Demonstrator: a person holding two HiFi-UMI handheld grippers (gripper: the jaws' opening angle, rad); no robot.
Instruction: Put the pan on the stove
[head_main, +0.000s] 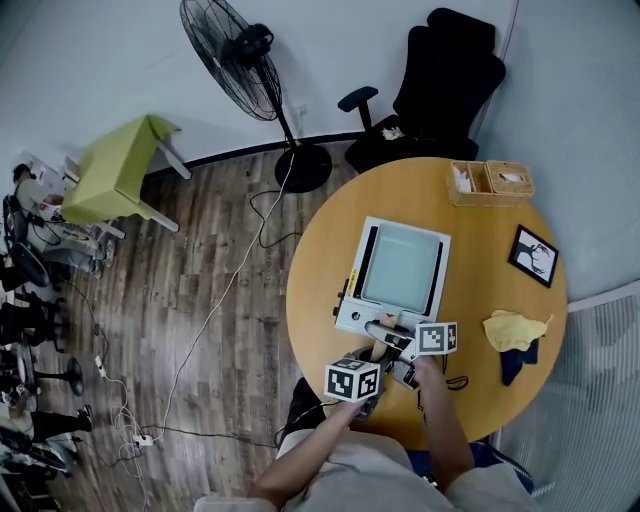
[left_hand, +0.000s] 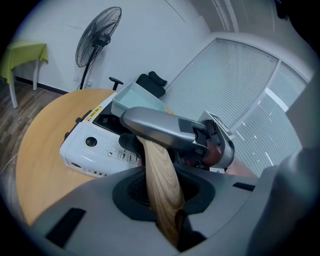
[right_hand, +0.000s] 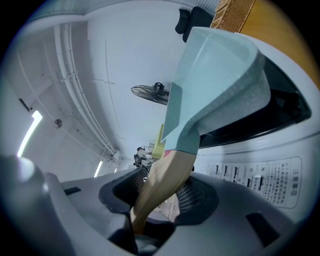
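Note:
A pale green square pan sits on the white stove on the round wooden table. Its wooden handle sticks out over the stove's front, toward me. My left gripper is shut on the near end of the handle. My right gripper comes in from the right and holds the handle closer to the pan. In the left gripper view, the right gripper's grey finger lies across the handle. The stove's control panel shows beneath the pan.
A wicker tray stands at the table's far edge, with a framed picture and a yellow cloth at the right. Beyond the table are a black office chair, a standing fan and a green side table. Cables trail over the floor.

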